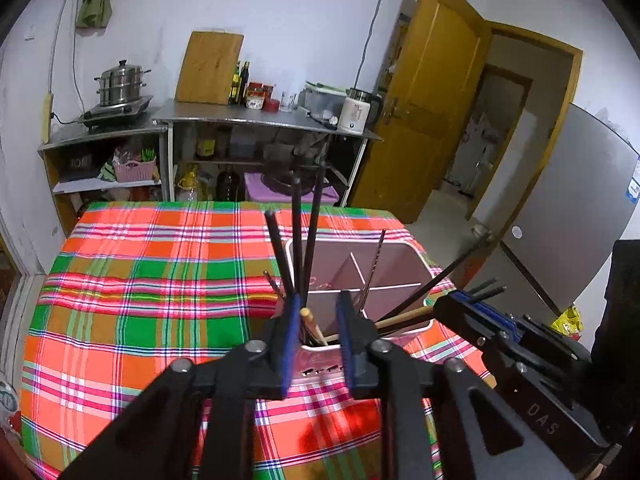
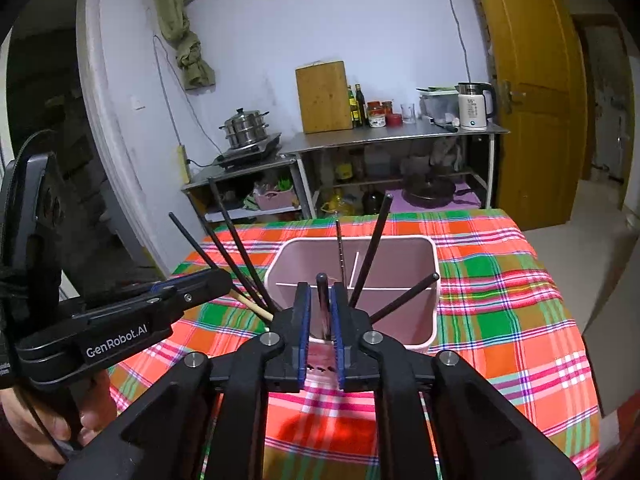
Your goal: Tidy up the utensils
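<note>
A pink divided utensil holder (image 1: 400,264) (image 2: 400,264) stands on the plaid tablecloth (image 1: 140,280), and both grippers hang over its near edge. My left gripper (image 1: 320,297) is open. Black chopsticks (image 1: 296,232) lean up past its left pad, and wooden chopstick ends (image 1: 310,320) show in the gap. My right gripper (image 2: 320,286) is slightly open, with one black chopstick (image 2: 322,292) standing loose between the pads. More black chopsticks (image 2: 372,248) fan out of the holder, and a thin metal stick (image 2: 340,248) stands in it. Each view also shows the other gripper (image 1: 452,300) (image 2: 192,286).
Behind the table stand steel shelves (image 2: 392,136) with a steamer pot (image 2: 244,128), a cutting board (image 2: 324,96), bottles and a kettle (image 2: 474,106). A yellow door (image 2: 532,100) is at the right and a grey fridge (image 1: 580,220) beside the table. A hand (image 2: 40,420) grips the left tool.
</note>
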The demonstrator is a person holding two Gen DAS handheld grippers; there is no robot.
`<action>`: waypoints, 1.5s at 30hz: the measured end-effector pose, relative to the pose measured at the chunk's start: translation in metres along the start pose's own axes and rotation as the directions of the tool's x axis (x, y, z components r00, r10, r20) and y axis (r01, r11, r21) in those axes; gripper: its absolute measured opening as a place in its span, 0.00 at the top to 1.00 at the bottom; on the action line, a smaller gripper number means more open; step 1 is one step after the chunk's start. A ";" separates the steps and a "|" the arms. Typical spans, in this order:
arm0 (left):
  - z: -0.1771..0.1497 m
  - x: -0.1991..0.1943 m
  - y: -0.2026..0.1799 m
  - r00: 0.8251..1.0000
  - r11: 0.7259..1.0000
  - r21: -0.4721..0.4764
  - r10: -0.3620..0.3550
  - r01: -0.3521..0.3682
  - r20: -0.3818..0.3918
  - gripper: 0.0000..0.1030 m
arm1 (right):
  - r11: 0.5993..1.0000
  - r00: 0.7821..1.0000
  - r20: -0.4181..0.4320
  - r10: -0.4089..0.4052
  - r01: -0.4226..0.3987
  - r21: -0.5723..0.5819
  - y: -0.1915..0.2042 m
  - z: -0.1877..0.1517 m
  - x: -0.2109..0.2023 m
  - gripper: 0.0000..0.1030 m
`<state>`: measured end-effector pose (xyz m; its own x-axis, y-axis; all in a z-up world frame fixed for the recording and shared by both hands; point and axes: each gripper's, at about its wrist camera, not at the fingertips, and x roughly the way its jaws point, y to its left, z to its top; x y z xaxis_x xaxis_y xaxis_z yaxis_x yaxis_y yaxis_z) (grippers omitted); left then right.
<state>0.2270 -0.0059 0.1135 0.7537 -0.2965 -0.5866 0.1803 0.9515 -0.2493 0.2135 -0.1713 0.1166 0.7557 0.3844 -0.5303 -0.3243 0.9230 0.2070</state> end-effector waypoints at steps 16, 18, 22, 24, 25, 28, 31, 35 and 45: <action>-0.024 -0.051 -0.019 0.997 0.998 0.051 0.040 -0.043 0.062 0.65 | 0.999 0.998 0.055 0.008 -0.006 -0.046 0.010 -0.018 -0.055 0.84; -0.031 -0.056 -0.022 0.997 0.997 0.059 0.040 -0.044 0.063 0.64 | 0.999 0.998 0.057 0.009 -0.007 -0.043 0.008 -0.024 -0.061 0.81; -0.049 -0.063 -0.029 0.998 0.996 0.073 0.039 -0.043 0.056 0.63 | 0.999 0.998 0.059 0.000 0.002 -0.041 0.007 -0.039 -0.072 0.73; -0.059 -0.066 -0.031 0.998 0.996 0.077 0.035 -0.039 0.054 0.62 | 0.999 0.999 0.054 -0.003 0.005 -0.038 0.006 -0.048 -0.077 0.73; -0.064 -0.068 -0.031 0.998 0.996 0.078 0.035 -0.039 0.052 0.62 | 0.999 0.999 0.051 -0.005 0.007 -0.039 0.007 -0.053 -0.079 0.73; -0.079 -0.070 -0.033 0.999 0.996 0.082 0.027 -0.031 0.047 0.60 | 0.999 0.999 0.043 -0.016 0.018 -0.050 0.008 -0.065 -0.083 0.73; -0.094 -0.073 -0.033 0.999 0.997 0.074 0.020 -0.024 0.044 0.57 | 0.998 0.999 0.036 -0.024 0.026 -0.056 0.008 -0.078 -0.087 0.73; -0.110 -0.077 -0.030 0.998 0.997 0.067 0.030 -0.034 0.062 0.57 | 0.998 0.999 0.025 -0.034 0.035 -0.051 0.009 -0.094 -0.091 0.72; -0.142 -0.081 -0.025 0.995 0.996 0.072 0.047 -0.053 0.084 0.56 | 0.998 0.998 -0.007 -0.058 0.057 -0.030 0.006 -0.124 -0.091 0.72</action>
<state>0.0720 -0.0172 0.0575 0.8115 -0.2438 -0.5311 0.1853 0.9693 -0.1618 0.0725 -0.2025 0.0645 0.7694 0.3304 -0.5467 -0.2971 0.9427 0.1517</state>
